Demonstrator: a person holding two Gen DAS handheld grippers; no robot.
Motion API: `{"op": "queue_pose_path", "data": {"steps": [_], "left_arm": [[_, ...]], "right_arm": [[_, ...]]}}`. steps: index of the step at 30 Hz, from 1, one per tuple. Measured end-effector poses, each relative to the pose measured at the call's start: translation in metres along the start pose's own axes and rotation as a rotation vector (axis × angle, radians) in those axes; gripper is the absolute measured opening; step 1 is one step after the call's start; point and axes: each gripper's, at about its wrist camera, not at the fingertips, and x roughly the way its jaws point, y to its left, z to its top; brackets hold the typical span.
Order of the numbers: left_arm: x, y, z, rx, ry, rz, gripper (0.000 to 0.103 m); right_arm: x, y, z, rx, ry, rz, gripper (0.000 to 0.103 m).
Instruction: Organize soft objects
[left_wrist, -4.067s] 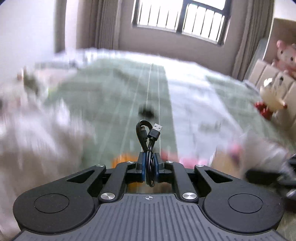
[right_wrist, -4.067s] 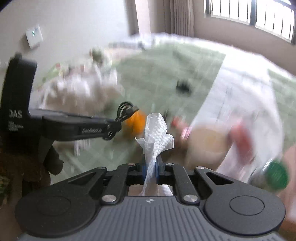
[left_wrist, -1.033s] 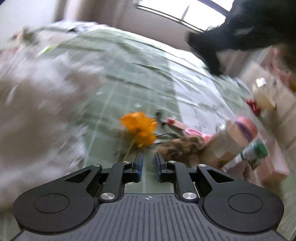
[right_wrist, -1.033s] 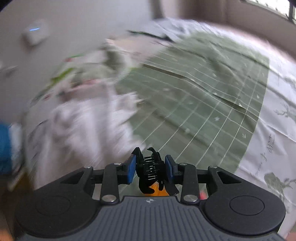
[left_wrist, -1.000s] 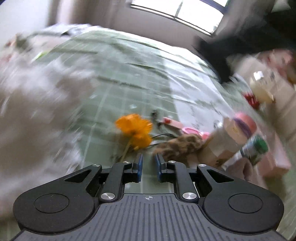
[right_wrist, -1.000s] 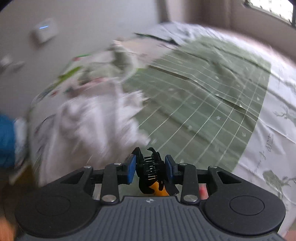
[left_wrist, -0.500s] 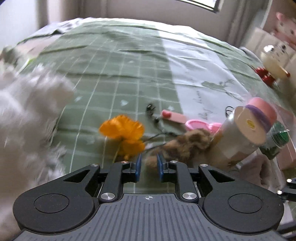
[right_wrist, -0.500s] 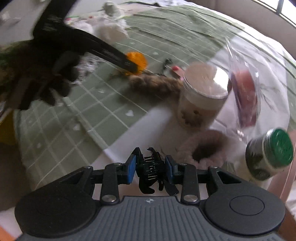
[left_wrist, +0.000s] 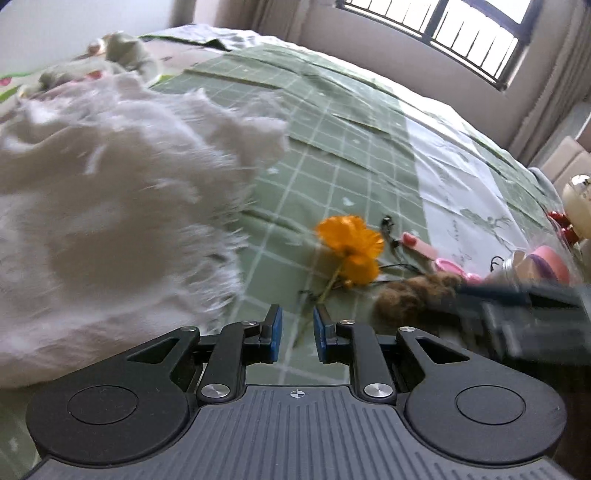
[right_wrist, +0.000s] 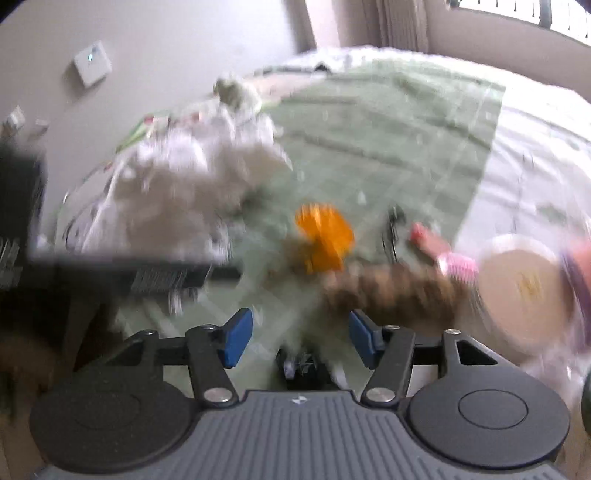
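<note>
At far left a large white fluffy heap (left_wrist: 122, 206) lies on the bed (left_wrist: 332, 122), which is covered by a green checked sheet. The same heap shows blurred in the right wrist view (right_wrist: 192, 199).

The left tongs (left_wrist: 295, 332) hover low over the sheet just right of the heap. Their blue pads (left_wrist: 275, 332) stand a narrow gap apart and pinch nothing. A thin green stem runs up through that gap to an orange flower (left_wrist: 351, 247) lying on the sheet just ahead.

Right of the flower lie a small black clip (left_wrist: 387, 222), a pink-tipped strip (left_wrist: 417, 244) and a pink comb (left_wrist: 452, 266). A brown furry piece (left_wrist: 410, 295) lies near the flower's right side, close in front of the comb.

The right tongs (right_wrist: 301, 336) are spread wide and empty, above the sheet, with the brown furry piece (right_wrist: 395, 291) just beyond the right pad (right_wrist: 364, 338). A small dark object (right_wrist: 303, 365) sits low between the pads; its nature cannot be told. From the left wrist view the right tool enters as a dark blur (left_wrist: 524, 314) touching or overlapping the furry piece; which one cannot be told.

Farther right stands a round jar (right_wrist: 524, 288), blurred, just beside the furry piece.
</note>
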Motion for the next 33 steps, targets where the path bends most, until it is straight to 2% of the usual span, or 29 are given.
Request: {"op": "queue_pose_path", "data": {"steps": [2, 3, 4, 6, 9, 11, 12, 13, 14, 18, 22, 27, 30, 33], "left_arm": [[-0.007, 0.008, -0.004, -0.024, 0.002, -0.014, 0.02], [-0.012, 0.012, -0.008, -0.042, 0.003, -0.025, 0.02], [-0.015, 0.014, -0.012, -0.061, 0.009, -0.039, 0.02], [-0.018, 0.016, -0.023, -0.101, 0.027, -0.062, 0.02], [-0.015, 0.012, -0.04, -0.175, 0.079, -0.099, 0.02], [-0.011, 0.007, -0.048, -0.206, 0.102, -0.134, 0.02], [-0.01, 0.004, -0.052, -0.218, 0.111, -0.146, 0.02], [-0.007, 0.001, -0.055, -0.229, 0.121, -0.158, 0.02], [-0.006, -0.003, -0.057, -0.24, 0.13, -0.167, 0.02], [0.002, -0.016, -0.06, -0.283, 0.15, -0.18, 0.02], [0.005, -0.026, -0.056, -0.321, 0.142, -0.179, 0.02], [0.007, -0.04, -0.049, -0.357, 0.122, -0.132, 0.02], [0.007, -0.054, -0.041, -0.332, 0.068, -0.057, 0.02], [0.015, -0.081, -0.037, -0.232, 0.042, 0.123, 0.02]], "right_arm": [[0.017, 0.002, 0.016, 0.038, -0.006, -0.003, 0.057], [0.029, 0.001, 0.024, 0.074, 0.007, -0.002, 0.051], [0.04, -0.001, 0.031, 0.117, 0.027, 0.006, 0.041], [0.067, -0.008, 0.045, 0.22, 0.076, 0.019, 0.034], [0.105, -0.018, 0.057, 0.325, 0.15, -0.003, 0.033], [0.126, -0.021, 0.061, 0.337, 0.204, -0.011, 0.033], [0.134, -0.022, 0.064, 0.327, 0.222, -0.025, 0.022], [0.138, -0.023, 0.064, 0.305, 0.232, -0.032, 0.004], [0.136, -0.023, 0.064, 0.281, 0.235, -0.031, 0.001], [0.096, -0.028, 0.063, 0.19, 0.176, -0.034, 0.0], [0.052, -0.032, 0.048, 0.12, 0.165, -0.021, 0.001], [0.004, -0.02, 0.002, -0.052, 0.138, -0.13, 0.002], [-0.03, -0.02, -0.025, -0.075, 0.127, -0.123, 0.002], [-0.056, -0.025, -0.05, -0.074, 0.129, -0.129, 0.001]]}}
